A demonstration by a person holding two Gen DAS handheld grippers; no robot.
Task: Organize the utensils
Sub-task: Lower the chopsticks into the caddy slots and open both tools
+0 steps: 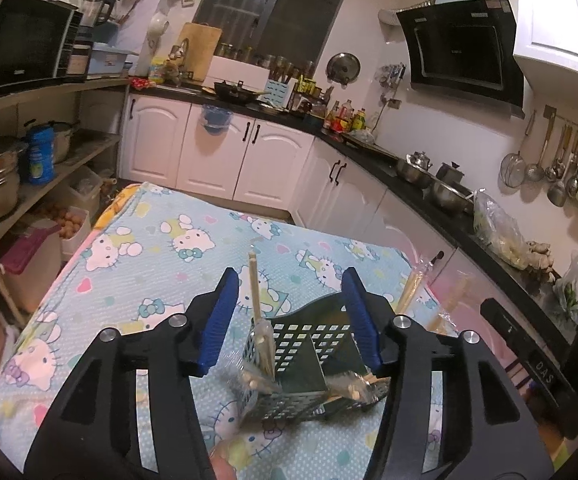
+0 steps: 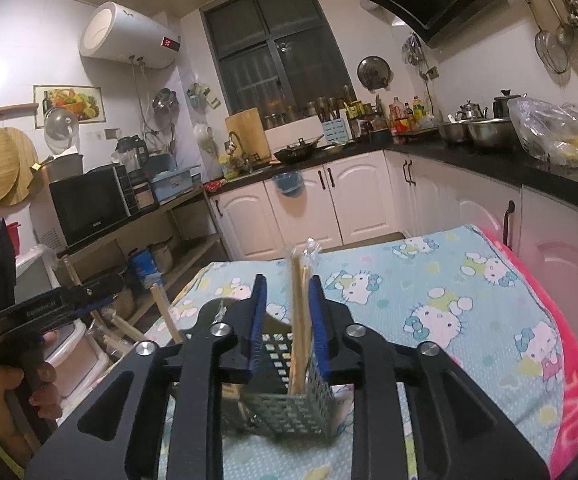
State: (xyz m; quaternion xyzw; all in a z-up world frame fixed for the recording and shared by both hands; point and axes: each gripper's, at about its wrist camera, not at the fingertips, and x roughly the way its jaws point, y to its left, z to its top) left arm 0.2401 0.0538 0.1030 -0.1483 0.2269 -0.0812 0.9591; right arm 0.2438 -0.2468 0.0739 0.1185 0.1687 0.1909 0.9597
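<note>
The utensil holder (image 1: 309,364) is shiny metal with rows of little square holes. The chopsticks (image 2: 299,320) look like pale wood, wrapped in clear, crinkly plastic. The tablecloth (image 1: 149,264) is soft cloth with a bumpy weave — matt, not shiny. The left gripper (image 1: 289,320) and the right gripper (image 2: 287,320) are matt black plastic with ribbed blue pads (image 1: 217,320) and small shiny metal bolts. On the far right, the worktop (image 1: 429,196) is glossy black — the bowls (image 1: 447,196) on it are shiny metal.

2 close wrist views, shared caddy (image 1: 305,364)
</note>
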